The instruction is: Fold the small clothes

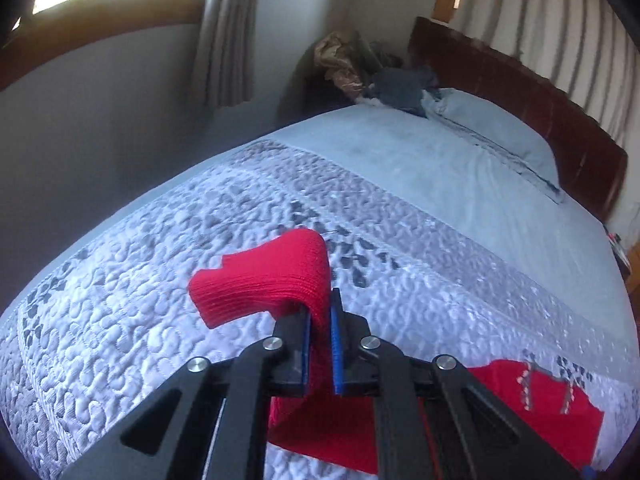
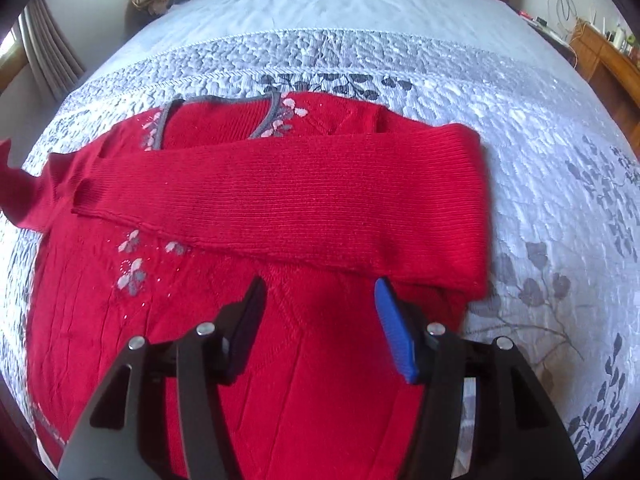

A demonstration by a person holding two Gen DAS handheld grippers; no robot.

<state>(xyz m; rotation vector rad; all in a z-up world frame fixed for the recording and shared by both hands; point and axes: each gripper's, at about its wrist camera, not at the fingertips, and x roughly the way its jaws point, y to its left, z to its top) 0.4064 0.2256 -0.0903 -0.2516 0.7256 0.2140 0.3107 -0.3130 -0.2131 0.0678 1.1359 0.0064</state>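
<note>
Now the left tongs [image 1: 321, 312] pinch the sweater's sleeve [image 1: 272, 276]; the right tongs [image 2: 320, 312] hover released above the sweater [image 2: 280, 340], its folded sleeve lying crosswise ahead.

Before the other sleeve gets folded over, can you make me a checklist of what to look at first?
1. Left gripper pinching the sleeve: ok, cloth sits between its fingers.
2. Right gripper free to help: ok, open, above the red sweater.
3. First sleeve already laid across the chest: ok.
4. Sweater body flat on the quilt: ok where visible; near hem is hidden.
5. How much sleeve is gripped: cannot tell.
</note>
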